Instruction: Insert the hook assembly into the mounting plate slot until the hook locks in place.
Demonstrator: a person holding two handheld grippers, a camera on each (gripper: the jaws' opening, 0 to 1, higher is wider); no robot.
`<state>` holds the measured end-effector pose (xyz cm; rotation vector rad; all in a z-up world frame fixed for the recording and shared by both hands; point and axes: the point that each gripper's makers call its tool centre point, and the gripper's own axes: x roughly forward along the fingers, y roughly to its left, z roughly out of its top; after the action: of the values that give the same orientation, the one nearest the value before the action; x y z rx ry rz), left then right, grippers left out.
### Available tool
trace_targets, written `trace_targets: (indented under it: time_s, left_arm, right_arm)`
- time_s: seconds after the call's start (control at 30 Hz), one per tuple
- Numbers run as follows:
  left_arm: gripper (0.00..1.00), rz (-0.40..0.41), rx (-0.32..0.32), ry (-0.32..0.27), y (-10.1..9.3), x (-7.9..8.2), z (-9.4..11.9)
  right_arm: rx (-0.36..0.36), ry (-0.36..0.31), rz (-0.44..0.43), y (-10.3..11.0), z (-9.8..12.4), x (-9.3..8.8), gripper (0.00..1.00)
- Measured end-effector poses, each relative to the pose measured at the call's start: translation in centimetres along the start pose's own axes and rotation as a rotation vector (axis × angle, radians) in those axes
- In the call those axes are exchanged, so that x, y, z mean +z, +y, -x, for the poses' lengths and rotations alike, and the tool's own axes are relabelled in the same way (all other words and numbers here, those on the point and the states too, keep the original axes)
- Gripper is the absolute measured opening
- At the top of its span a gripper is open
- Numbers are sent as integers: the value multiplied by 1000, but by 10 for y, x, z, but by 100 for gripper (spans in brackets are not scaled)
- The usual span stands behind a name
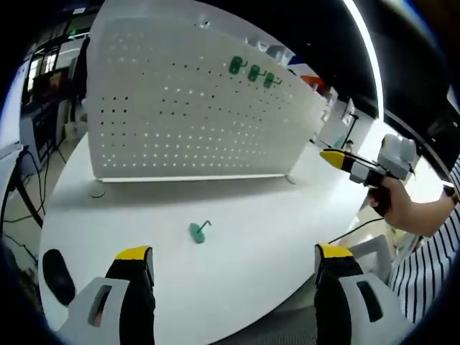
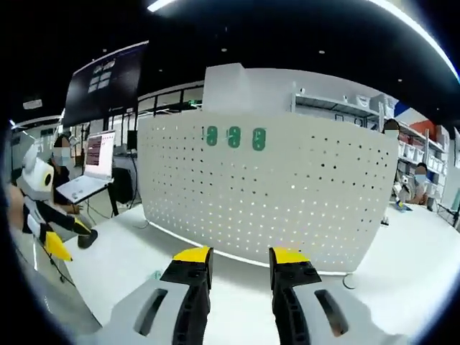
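Loose hook (image 1: 198, 231) lay on tabletop (image 1: 273, 237) before pegboard (image 1: 187, 108), awaiting pickup; left gripper (image 1: 233, 260) fingers wide, empty; right gripper (image 2: 238, 260) fingers narrow, empty, facing board.

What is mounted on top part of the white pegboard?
Three green hooks hang in a row near the upper edge of the pegboard. How they lock behind it is hidden.
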<state>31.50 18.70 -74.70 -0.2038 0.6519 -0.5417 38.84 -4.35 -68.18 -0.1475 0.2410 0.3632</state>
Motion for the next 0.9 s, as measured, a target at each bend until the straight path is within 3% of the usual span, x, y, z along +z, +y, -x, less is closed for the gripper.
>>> trace_targets:
  time_s: [0.1, 0.63, 0.9]
  left_arm:
    - [94, 1, -2, 6, -2, -2, 0]
    - [94, -4, -4, 9, -3, -5, 3]
    - [94, 3, 1, 16, 0, -11, 7]
  right_arm:
    - [9, 72, 21, 1, 5, -22, 28]
    - [90, 187, 77, 19, 34, -66, 29]
    - [166, 236, 151, 33, 45, -82, 29]
